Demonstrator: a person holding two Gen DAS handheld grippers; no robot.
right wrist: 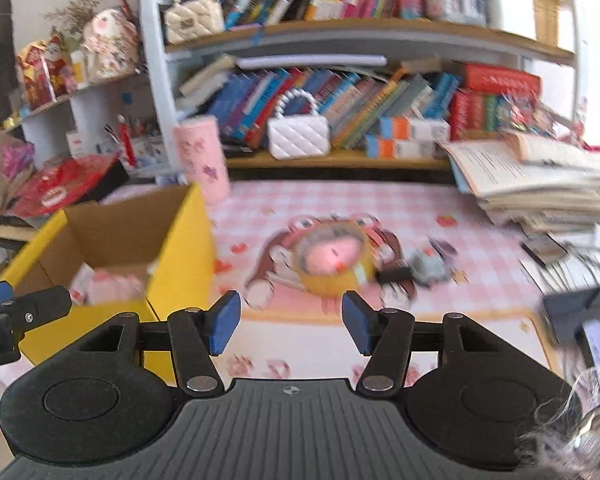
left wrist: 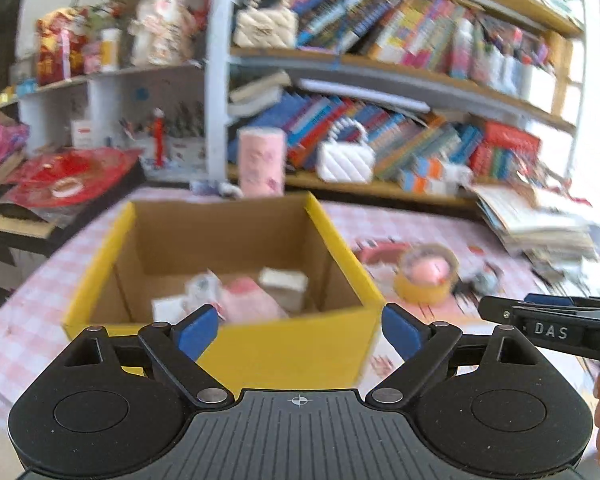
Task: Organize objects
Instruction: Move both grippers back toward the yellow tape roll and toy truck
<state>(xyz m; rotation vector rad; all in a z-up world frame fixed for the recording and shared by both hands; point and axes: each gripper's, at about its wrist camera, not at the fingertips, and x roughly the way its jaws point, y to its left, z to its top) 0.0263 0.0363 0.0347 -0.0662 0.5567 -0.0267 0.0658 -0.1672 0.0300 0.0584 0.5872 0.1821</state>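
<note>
Both grippers hovering empty over the pink checked tablecloth (right wrist: 440, 208)

The left gripper (left wrist: 300, 330) is gaping wide with nothing between its blue pads, facing the yellow cardboard box (left wrist: 260, 344), where small pink and white packets (left wrist: 244, 300) are lying. The right gripper (right wrist: 291, 322) is standing partly open, also empty; the yellow tape roll (right wrist: 332, 264) is sitting at its twelve o'clock, just right of the box.

Cardboard box (left wrist: 220, 336) is sitting left on the table (right wrist: 420, 208) — tape roll (right wrist: 332, 264) lying just right of it, bookshelf (right wrist: 360, 36) standing behind.
</note>
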